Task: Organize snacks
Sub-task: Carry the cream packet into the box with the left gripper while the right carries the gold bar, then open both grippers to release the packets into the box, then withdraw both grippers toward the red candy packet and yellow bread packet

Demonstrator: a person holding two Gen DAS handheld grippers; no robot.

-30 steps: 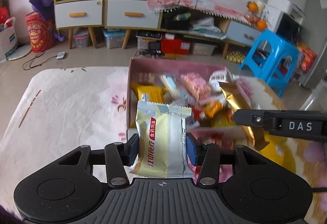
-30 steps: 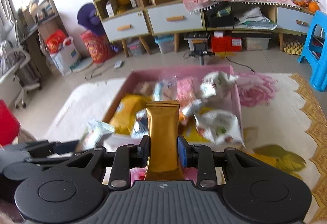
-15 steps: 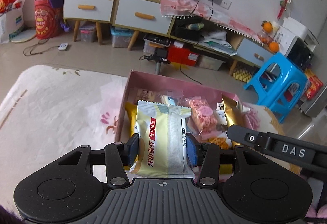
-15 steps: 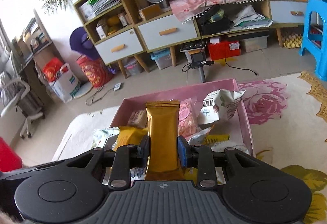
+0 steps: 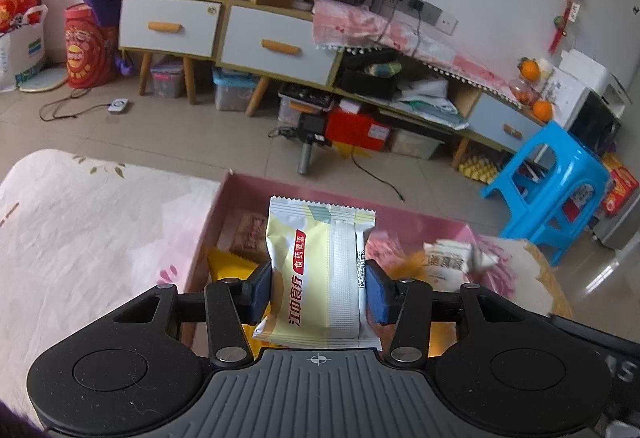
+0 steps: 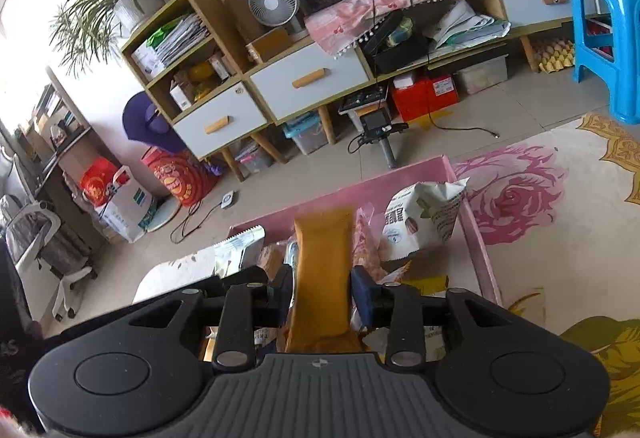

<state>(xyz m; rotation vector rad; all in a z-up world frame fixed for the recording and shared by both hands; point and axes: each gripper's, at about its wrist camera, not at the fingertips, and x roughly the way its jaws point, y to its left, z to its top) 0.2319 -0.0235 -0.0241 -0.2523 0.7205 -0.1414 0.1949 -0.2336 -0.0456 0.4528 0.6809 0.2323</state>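
Observation:
My left gripper [image 5: 320,290] is shut on a pale yellow and white snack packet [image 5: 316,262] with a red label. It holds the packet upright over the near left part of the pink box [image 5: 416,226]. My right gripper [image 6: 320,290] is over the same pink box [image 6: 476,238], and its jaws are opening. A gold packet [image 6: 322,258] stands blurred between them, and the pads no longer press it. Several snacks fill the box, among them a white and green bag [image 6: 424,218], also the white and green bag [image 5: 448,258] in the left wrist view.
The box lies on a floral cloth [image 5: 80,238] with a big pink rose [image 6: 512,194] to its right. A blue stool [image 5: 552,190] stands beyond the table's right side. Cabinets with drawers [image 5: 276,46] line the far wall. A small stand [image 5: 308,142] sits on the floor.
Both grippers have moved forward over the box, and the right one has rolled. The right jaws, shut on the gold packet before, have parted from it. The left grip is unchanged.

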